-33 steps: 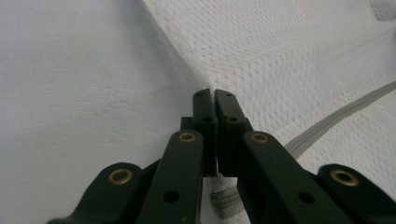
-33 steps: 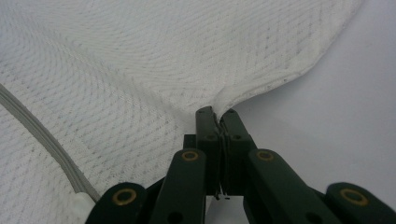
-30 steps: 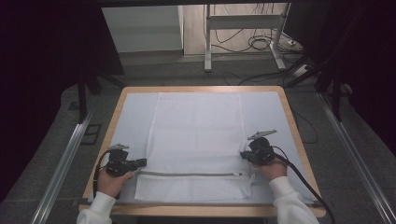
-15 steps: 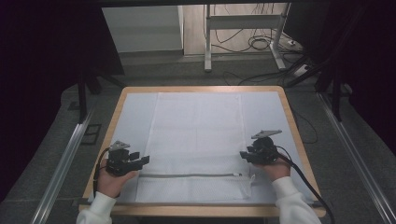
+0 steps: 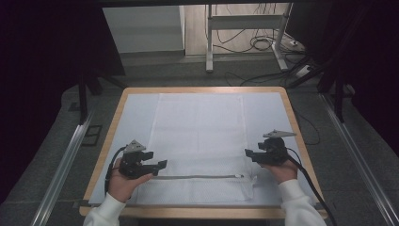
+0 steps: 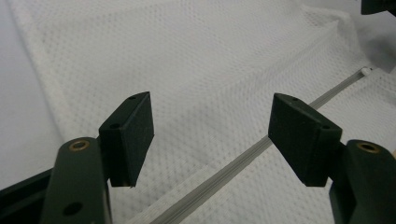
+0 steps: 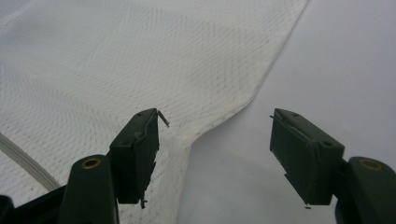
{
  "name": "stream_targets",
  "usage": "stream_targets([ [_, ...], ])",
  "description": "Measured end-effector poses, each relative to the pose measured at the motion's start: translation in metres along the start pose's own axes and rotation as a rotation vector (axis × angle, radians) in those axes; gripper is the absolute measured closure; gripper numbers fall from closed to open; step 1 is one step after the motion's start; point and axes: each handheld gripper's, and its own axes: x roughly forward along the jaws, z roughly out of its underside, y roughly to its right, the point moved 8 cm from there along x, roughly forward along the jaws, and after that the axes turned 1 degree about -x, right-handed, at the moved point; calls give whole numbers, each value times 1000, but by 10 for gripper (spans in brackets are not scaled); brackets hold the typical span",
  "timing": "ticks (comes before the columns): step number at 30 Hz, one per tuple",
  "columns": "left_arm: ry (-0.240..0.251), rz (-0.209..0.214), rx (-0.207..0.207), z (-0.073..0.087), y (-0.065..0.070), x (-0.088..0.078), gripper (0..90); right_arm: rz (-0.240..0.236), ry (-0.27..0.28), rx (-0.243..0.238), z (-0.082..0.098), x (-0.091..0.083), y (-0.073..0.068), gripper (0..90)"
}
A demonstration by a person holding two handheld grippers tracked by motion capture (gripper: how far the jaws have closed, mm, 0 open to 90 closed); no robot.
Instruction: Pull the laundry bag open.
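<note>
A white mesh bag (image 5: 200, 136) lies flat on the table, its grey zipper (image 5: 197, 177) running across near the front edge. My left gripper (image 5: 160, 165) hovers over the zipper's left end, pointing right. Its jaws have just been opening and stand open, with nothing between them; mesh (image 6: 196, 56) and zipper (image 6: 243, 158) lie below. My right gripper (image 5: 249, 153) sits at the bag's right edge, pointing left. Its jaws have also just been opening and stand open (image 7: 215, 126) over the bag's edge (image 7: 116, 60) and the bare cover (image 7: 336, 60).
A pale sheet covers the wooden table (image 5: 202, 89), whose rim shows all round. Metal rails (image 5: 66, 160) run along the floor on both sides. A desk frame and loose cables (image 5: 263, 42) stand behind the table. A cable trails from each gripper.
Both grippers have gone from shut to open. The left hand has risen a little and drifted right, towards the bag. The right hand has stayed in place.
</note>
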Motion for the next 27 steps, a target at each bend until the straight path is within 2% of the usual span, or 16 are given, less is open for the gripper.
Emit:
stream_targets([
  [13,-33,30,12,-7,21,20,328,27,-11,-50,3,2,-4,311],
  [21,-28,57,17,-17,36,28,347,18,-6,-59,3,1,-8,311],
  [27,-39,82,37,-21,48,35,355,24,3,-48,3,-4,-4,312],
])
